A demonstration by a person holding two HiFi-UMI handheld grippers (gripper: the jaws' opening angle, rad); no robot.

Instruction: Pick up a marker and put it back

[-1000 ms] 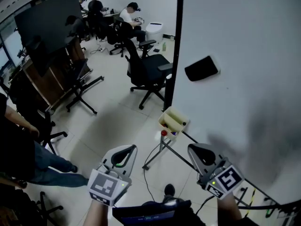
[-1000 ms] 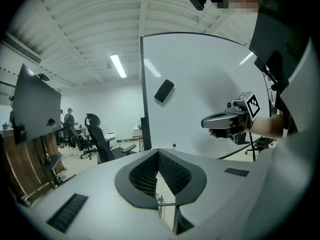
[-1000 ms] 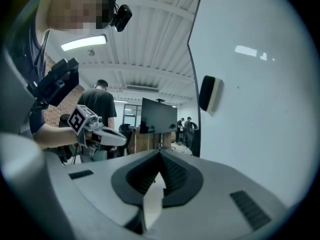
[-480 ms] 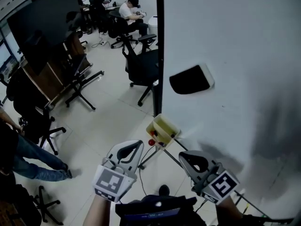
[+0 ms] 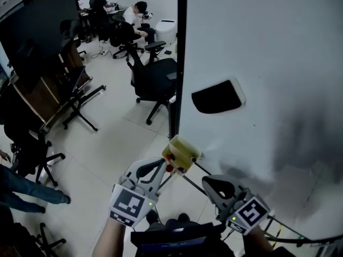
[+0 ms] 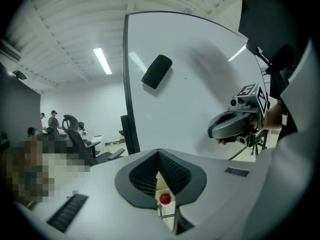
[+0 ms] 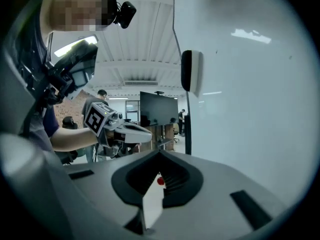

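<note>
A cream marker holder (image 5: 182, 151) hangs at the lower left corner of the whiteboard (image 5: 278, 52). A red marker cap (image 5: 169, 168) pokes out under it. My left gripper (image 5: 160, 162) is shut and empty, its tip just left of the holder and close to the red cap. In the left gripper view the red cap (image 6: 165, 199) and the holder (image 6: 161, 183) show through the slot below the jaws. My right gripper (image 5: 206, 180) looks shut and empty, a little right of and below the holder. A black eraser (image 5: 216, 97) sticks on the board above.
Black office chairs (image 5: 151, 78) stand on the tiled floor to the left. A dark screen on a stand (image 5: 37, 42) is at the far left. People (image 5: 134, 16) sit at desks in the back. The whiteboard's metal legs (image 5: 193, 175) and cables run below the holder.
Both grippers have moved in toward the holder. The left one now sits right beside it, where a second ago it hung well below and to the left. Both stayed shut.
</note>
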